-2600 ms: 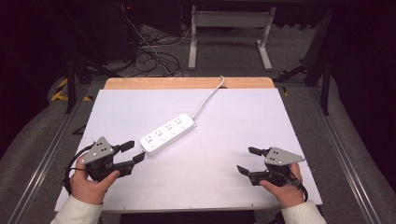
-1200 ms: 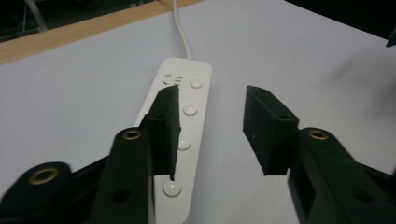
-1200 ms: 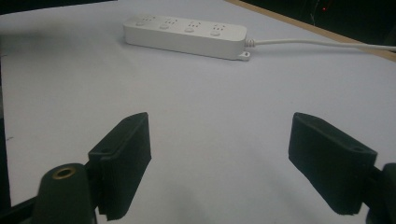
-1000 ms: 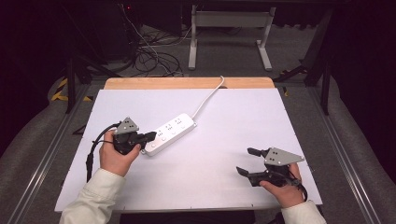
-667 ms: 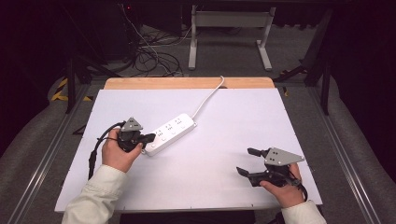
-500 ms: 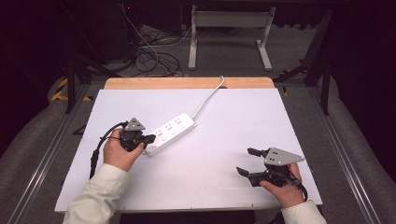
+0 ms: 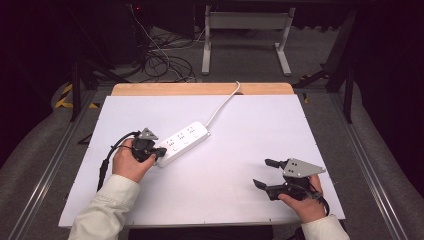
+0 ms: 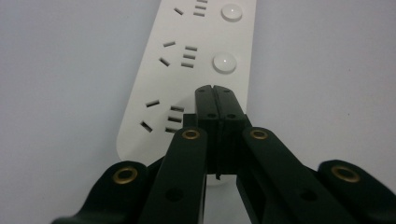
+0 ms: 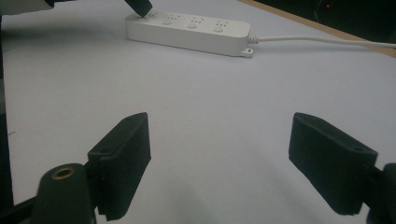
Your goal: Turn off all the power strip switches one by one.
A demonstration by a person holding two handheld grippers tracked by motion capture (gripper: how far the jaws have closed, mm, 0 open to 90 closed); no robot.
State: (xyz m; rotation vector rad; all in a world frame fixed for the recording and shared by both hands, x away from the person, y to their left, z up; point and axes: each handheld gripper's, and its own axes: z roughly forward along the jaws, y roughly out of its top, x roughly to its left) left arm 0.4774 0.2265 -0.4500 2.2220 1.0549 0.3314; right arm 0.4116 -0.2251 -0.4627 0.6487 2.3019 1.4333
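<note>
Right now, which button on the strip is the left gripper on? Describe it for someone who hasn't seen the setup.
On the white table lies a white power strip, its cord running off the far edge. A row of round buttons runs along one long side. The left gripper, jaws closed, sits over the button at the strip's cordless end, nearest the person.

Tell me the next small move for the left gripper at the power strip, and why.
Probably press straight down. The left gripper, its fingers closed together, sits tip-first over the power strip's nearest round button, whose two neighbours show beyond it; the right gripper rests open, apart.
</note>
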